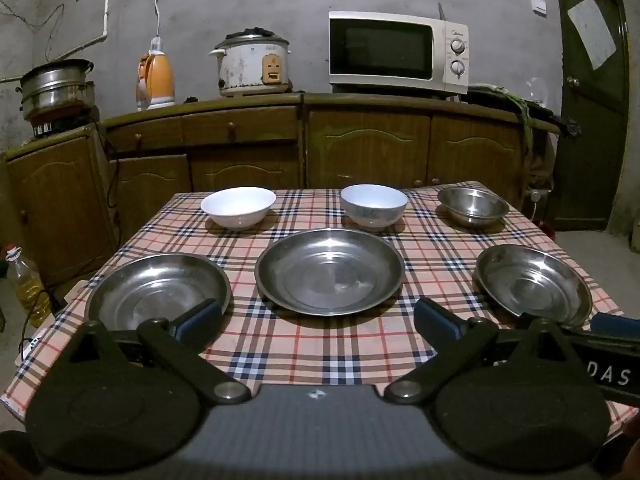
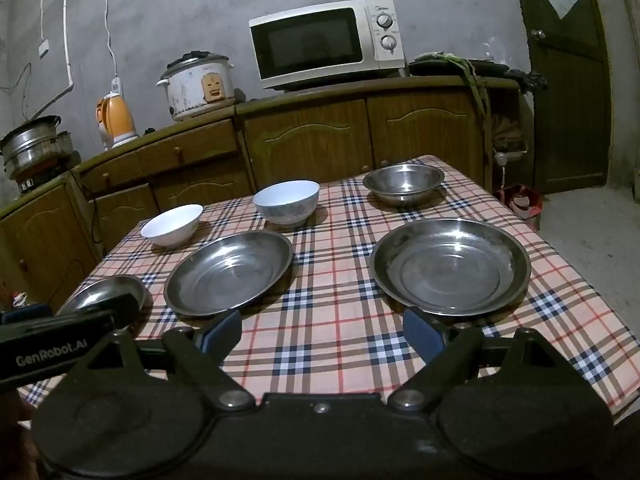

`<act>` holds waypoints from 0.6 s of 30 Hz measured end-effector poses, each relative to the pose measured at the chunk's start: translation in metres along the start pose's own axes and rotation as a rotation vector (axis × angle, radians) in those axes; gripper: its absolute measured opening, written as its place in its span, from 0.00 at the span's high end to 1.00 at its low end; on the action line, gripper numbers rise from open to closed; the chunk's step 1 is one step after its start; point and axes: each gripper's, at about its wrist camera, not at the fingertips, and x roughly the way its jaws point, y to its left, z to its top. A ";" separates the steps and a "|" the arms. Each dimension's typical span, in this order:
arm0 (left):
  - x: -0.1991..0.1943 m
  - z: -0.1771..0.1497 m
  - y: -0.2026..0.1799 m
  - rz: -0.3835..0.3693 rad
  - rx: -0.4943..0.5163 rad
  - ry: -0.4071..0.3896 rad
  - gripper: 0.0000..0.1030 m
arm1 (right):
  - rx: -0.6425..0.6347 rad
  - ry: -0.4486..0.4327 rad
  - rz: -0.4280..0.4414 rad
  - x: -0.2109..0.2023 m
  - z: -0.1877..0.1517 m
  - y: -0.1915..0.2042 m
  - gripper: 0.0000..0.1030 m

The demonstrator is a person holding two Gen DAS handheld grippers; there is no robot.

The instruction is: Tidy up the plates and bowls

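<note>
On the plaid table, three steel plates stand in a front row: left plate (image 1: 158,290), middle plate (image 1: 329,270), right plate (image 1: 532,284). Behind them stand a white bowl (image 1: 238,207), a blue-white bowl (image 1: 374,207) and a steel bowl (image 1: 473,206). My left gripper (image 1: 318,322) is open and empty above the table's front edge, before the middle plate. My right gripper (image 2: 322,334) is open and empty, just before the right plate (image 2: 450,266), with the middle plate (image 2: 229,271) to its left. The bowls also show in the right wrist view: white (image 2: 172,225), blue-white (image 2: 286,202), steel (image 2: 403,183).
The plaid tablecloth (image 1: 320,354) covers the table. Wooden cabinets (image 1: 360,144) behind carry a microwave (image 1: 398,54), a rice cooker (image 1: 252,64), an orange kettle (image 1: 156,80) and steel pots (image 1: 54,84). An oil bottle (image 1: 28,286) stands on the floor left. A door (image 2: 568,80) is at right.
</note>
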 end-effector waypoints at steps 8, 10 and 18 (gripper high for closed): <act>0.000 0.000 0.001 0.006 -0.001 -0.004 0.00 | -0.003 0.001 0.000 0.001 -0.001 0.000 0.01; 0.000 0.000 0.000 0.016 0.002 -0.007 0.00 | -0.003 0.002 0.001 0.002 -0.001 0.000 0.01; 0.001 0.001 0.006 0.023 0.000 -0.008 0.00 | -0.004 0.000 0.002 0.003 -0.001 0.001 0.01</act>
